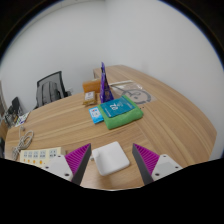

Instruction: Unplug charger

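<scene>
A white square charger block (111,157) lies flat on the wooden table (170,115), between my gripper's (112,162) two fingers, with a gap at each side. The fingers with their purple pads (78,157) stand wide apart, so the gripper is open and holds nothing. I see no cable or socket near the charger.
Beyond the fingers lies a green and blue book or box (121,110) with a small blue card (97,115) beside it, a purple tower figure (103,82) and a cardboard box (91,92). A black office chair (50,90) stands at the table's far side. Papers (33,156) lie left.
</scene>
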